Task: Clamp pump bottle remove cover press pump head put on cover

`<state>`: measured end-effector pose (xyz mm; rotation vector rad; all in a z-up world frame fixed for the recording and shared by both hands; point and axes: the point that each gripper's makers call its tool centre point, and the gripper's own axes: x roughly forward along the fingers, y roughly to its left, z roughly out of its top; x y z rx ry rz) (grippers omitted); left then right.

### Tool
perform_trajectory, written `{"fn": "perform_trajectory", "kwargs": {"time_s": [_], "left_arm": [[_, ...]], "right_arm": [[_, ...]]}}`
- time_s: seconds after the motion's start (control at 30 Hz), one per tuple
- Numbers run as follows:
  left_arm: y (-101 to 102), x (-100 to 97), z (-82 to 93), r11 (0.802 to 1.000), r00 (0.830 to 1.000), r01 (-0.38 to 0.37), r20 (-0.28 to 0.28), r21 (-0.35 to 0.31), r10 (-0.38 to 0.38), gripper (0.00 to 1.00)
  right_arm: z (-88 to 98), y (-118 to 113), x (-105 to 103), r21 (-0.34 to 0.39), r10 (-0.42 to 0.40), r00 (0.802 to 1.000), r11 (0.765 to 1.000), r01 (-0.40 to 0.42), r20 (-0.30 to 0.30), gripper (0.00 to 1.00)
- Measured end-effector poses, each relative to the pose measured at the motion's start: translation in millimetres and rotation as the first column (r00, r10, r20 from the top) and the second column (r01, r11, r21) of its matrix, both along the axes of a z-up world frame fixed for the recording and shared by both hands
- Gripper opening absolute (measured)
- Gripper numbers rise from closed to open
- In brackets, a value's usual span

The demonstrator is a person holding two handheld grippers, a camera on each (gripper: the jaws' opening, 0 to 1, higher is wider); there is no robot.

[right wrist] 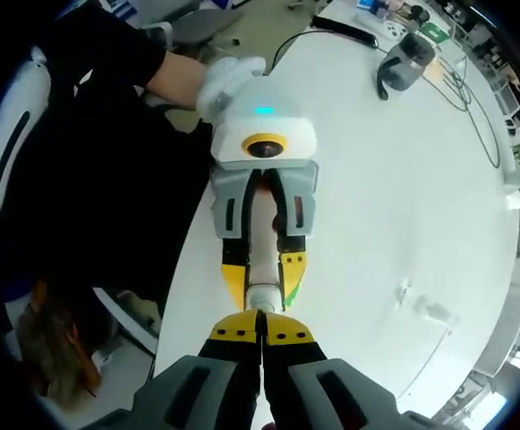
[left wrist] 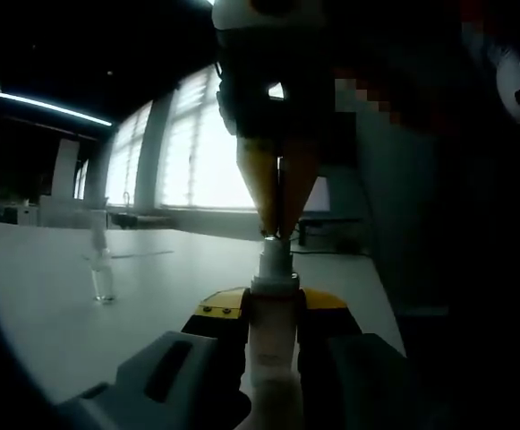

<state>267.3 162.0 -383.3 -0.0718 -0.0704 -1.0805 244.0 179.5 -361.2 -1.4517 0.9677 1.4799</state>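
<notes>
Left gripper view shows the pump bottle (left wrist: 273, 331) clamped between the left gripper (left wrist: 273, 327), whose yellow-tipped jaws are closed against the bottle's pale body just below its neck. The bottle stands with its long axis running straight up from the jaws, pump head (left wrist: 276, 255) uppermost, pointing toward the right gripper (left wrist: 277, 231) that comes down from above. That gripper's two jaws are pressed together, their tips meeting the top of the pump head.

In the right gripper view the same contact is seen end-on: the right gripper (right wrist: 261, 333) with jaws shut and nothing between them, bearing on the pump head (right wrist: 261, 297), with the left gripper (right wrist: 261, 273) beyond it holding the bottle over the edge of the white table (right wrist: 394, 197).

A small clear cover (left wrist: 103, 269) stands alone on the table, well apart from the bottle, so clamping and cover removal look done. The pressing step appears to be under way; putting the cover back remains.
</notes>
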Motion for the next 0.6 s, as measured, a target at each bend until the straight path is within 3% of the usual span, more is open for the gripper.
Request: {"fn": "perform_trajectory", "kwargs": {"time_s": [0.6], "left_arm": [[-0.7,-0.1,-0.2,1.000,1.000,0.004,0.002,0.001,-0.004,0.12]], "right_arm": [[5.4,0.4,0.0,0.042,-0.002,1.000,0.999,0.003,-0.019,0.00]]}}
